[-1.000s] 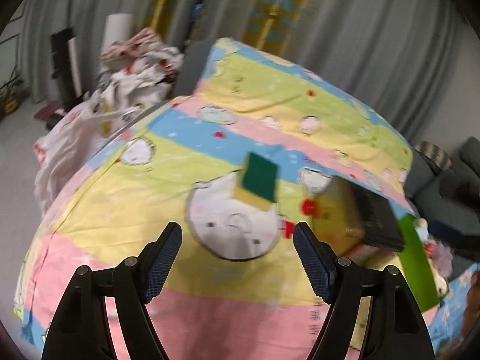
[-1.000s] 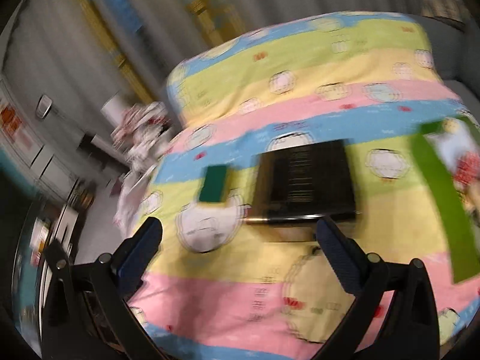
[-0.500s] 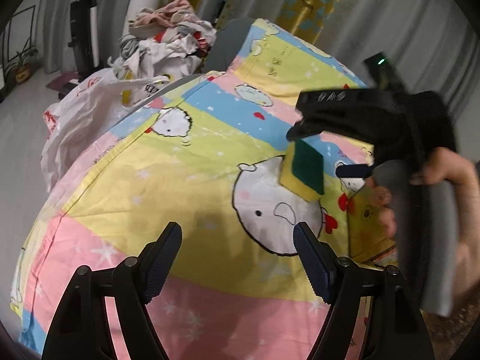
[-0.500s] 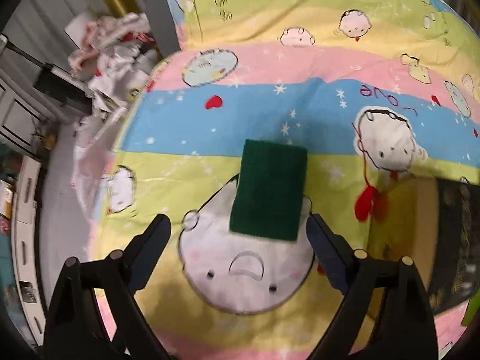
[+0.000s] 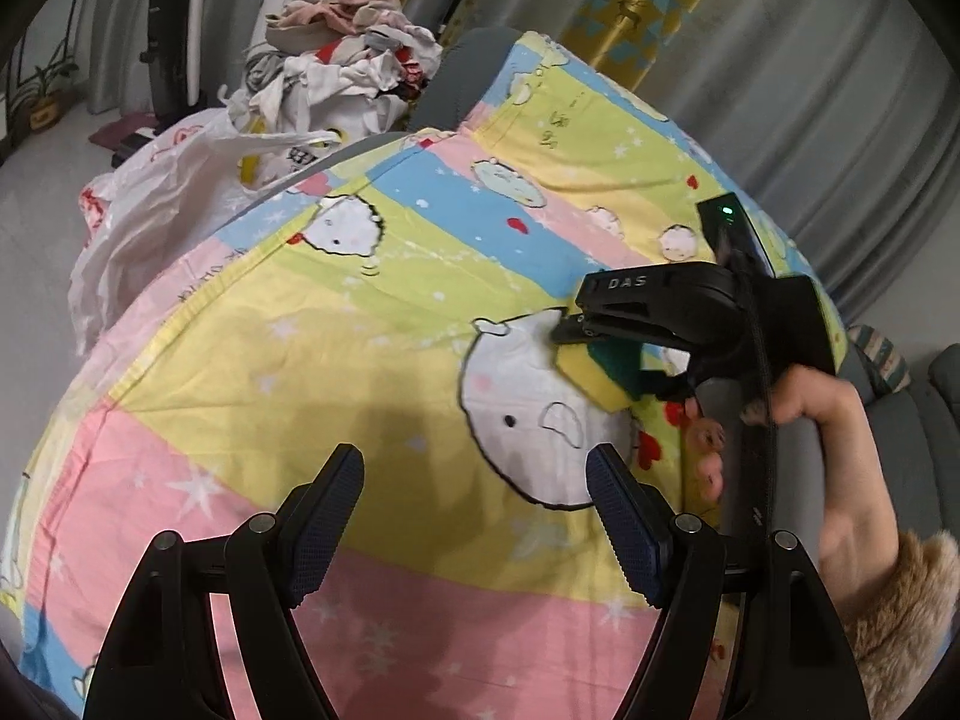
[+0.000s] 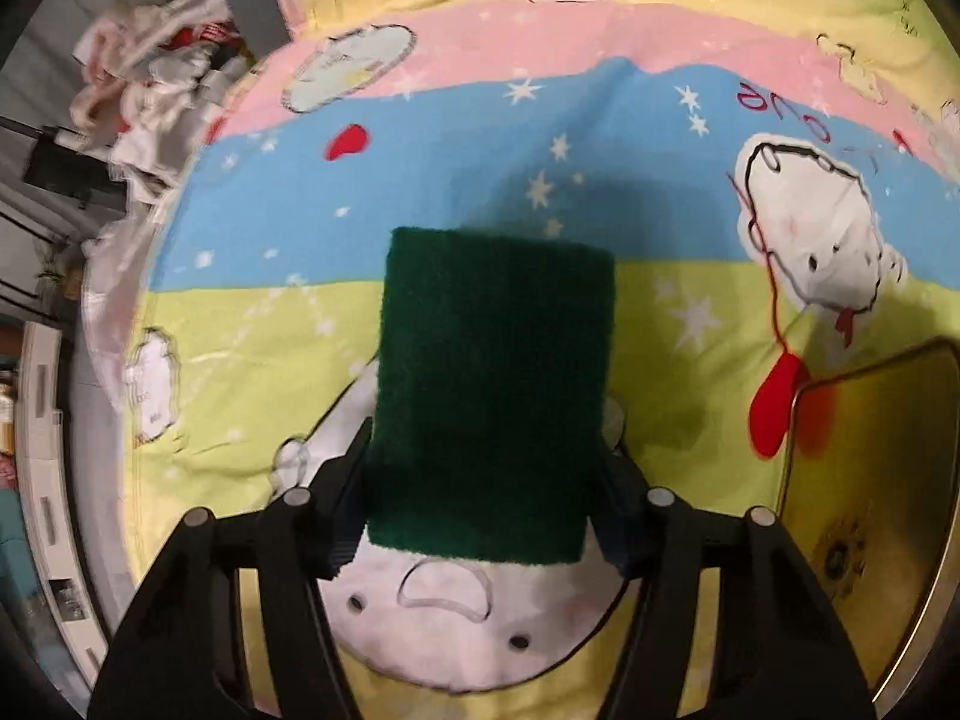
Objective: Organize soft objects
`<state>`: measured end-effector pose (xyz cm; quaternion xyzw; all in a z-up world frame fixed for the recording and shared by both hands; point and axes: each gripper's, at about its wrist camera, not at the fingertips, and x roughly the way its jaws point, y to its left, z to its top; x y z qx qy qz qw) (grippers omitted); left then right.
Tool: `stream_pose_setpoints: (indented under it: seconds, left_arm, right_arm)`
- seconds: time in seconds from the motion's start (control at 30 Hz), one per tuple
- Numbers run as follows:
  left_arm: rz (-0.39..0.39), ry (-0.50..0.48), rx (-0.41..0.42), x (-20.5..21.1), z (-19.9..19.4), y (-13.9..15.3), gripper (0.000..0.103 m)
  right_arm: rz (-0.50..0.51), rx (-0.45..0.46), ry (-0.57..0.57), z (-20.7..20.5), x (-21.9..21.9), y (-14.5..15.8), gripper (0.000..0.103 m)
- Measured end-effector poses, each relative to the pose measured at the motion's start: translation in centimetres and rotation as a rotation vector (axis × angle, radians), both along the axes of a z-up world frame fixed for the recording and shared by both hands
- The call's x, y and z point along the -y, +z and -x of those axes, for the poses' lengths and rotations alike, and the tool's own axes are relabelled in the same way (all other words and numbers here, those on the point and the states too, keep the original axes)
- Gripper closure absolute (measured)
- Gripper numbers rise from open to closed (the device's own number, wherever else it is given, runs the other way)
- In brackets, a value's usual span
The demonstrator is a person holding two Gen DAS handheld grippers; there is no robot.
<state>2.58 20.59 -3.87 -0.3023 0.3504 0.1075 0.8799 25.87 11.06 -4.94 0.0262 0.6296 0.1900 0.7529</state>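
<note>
Right now the right gripper points steeply down over the bed, its jaws closing with the sponge between them; both pads sit against the sponge's long sides near its lower end. Green scouring face is up in the right wrist view; the left wrist view shows the yellow foam layer below the green. Sponge lies on the cartoon bedsheet, over the top of a big white printed face, partly on the yellow-green stripe. A hand with a fuzzy tan sleeve holds the right gripper's handle. Left gripper hangs above the pink stripe, jaws apart, nothing between them, clear of the sponge. Yellowish tray sits on the sheet right of the sponge, apart from it. Clothes pile and a white plastic bag lie beyond the bed's far-left edge. Grey curtains behind.
</note>
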Motion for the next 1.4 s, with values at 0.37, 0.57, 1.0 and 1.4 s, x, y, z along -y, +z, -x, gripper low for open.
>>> stream_pose_setpoints:
  seconds: [0.37, 0.57, 1.0, 1.4]
  left_arm:
    - [0.014, -0.232, 0.12, 6.2, 0.1, 2.3, 0.046]
    - [-0.031, -0.358, 0.162, 10.8, 0.1, 4.4, 0.079]
    - [-0.14, -0.642, 0.255, 27.1, -3.4, 8.7, 0.081]
    - [-0.137, -0.889, 0.29, 42.0, -9.3, 8.4, 0.081]
  right_arm:
    - [-0.362, -0.01, 0.12, 10.0, 5.6, 6.0, 0.043]
    - [-0.423, 0.045, 0.069, 12.0, 10.8, 8.0, 0.043]
    - [-0.515, 0.291, -0.215, 13.3, 27.8, 12.2, 0.042]
    - [-0.454, 0.451, -0.612, 14.3, 43.7, 11.8, 0.041]
